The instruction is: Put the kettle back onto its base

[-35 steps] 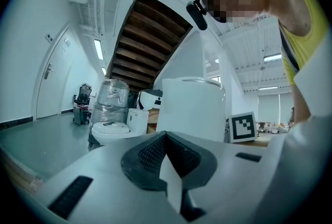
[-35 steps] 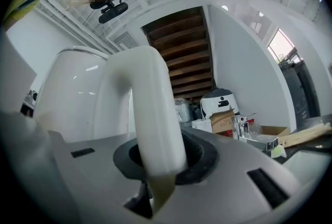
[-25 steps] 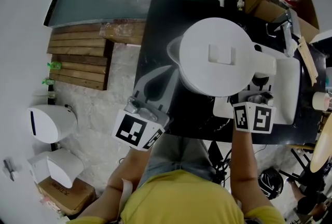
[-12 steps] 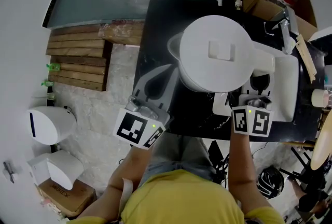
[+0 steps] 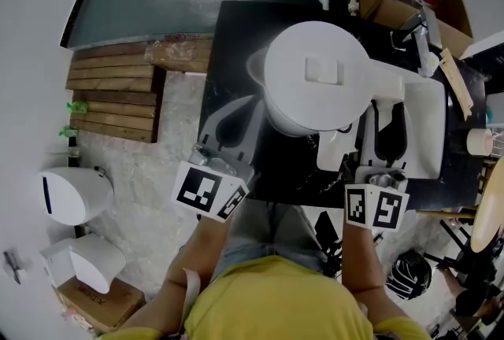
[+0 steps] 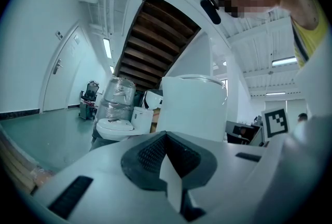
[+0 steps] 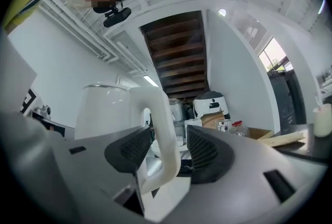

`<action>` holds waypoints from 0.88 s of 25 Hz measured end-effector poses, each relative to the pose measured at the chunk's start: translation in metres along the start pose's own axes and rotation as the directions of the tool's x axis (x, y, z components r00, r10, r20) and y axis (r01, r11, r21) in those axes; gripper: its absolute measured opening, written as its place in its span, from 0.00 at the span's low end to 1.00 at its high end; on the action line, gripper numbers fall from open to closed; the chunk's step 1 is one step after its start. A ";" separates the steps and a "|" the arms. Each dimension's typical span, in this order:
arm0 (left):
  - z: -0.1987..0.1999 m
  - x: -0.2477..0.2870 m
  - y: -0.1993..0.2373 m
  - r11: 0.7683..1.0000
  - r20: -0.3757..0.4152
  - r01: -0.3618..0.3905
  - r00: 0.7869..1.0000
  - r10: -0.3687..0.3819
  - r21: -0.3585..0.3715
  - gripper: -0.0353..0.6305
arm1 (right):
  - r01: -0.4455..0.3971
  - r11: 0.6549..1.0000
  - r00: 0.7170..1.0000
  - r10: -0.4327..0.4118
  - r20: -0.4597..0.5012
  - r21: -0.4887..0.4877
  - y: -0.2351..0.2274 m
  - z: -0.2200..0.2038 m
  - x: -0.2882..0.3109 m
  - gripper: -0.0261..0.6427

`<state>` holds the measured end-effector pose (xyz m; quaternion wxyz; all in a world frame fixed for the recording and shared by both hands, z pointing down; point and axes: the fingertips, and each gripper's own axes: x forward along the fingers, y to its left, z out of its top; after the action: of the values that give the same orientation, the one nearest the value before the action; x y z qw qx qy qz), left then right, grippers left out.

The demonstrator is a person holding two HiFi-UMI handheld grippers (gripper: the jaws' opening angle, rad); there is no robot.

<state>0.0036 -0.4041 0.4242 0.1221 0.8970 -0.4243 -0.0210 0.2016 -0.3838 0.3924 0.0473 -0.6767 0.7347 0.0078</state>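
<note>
Right gripper (image 5: 386, 122) drawn back, jaws just opened, kettle handle (image 5: 390, 84) loose between; left gripper (image 5: 239, 114) jaws pressed together

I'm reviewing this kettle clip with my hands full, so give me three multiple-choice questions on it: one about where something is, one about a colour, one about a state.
1. Where is the handle of the kettle? A between the right gripper's fingers; B on the floor; C over the wooden pallet.
2. What colour is the kettle? A black; B white; C red.
3. How do the right gripper's fingers stand? A pressed on the handle; B shut and empty; C apart.
Answers: 1 A, the right gripper view shows it between them. 2 B, body and lid are white. 3 C, the fingers, having just been opening, stand wider than the handle.
</note>
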 end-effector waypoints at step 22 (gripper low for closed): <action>0.045 -0.055 -0.086 0.996 0.043 0.023 0.999 -0.027 0.091 0.06 | -0.209 0.977 0.977 0.206 -0.057 -0.046 0.052 0.061 -0.066 0.09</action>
<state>0.0271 -0.3181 0.3562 0.0719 0.9062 -0.4160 -0.0231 0.1582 -0.3096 0.3345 0.0093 -0.5974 0.8017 0.0142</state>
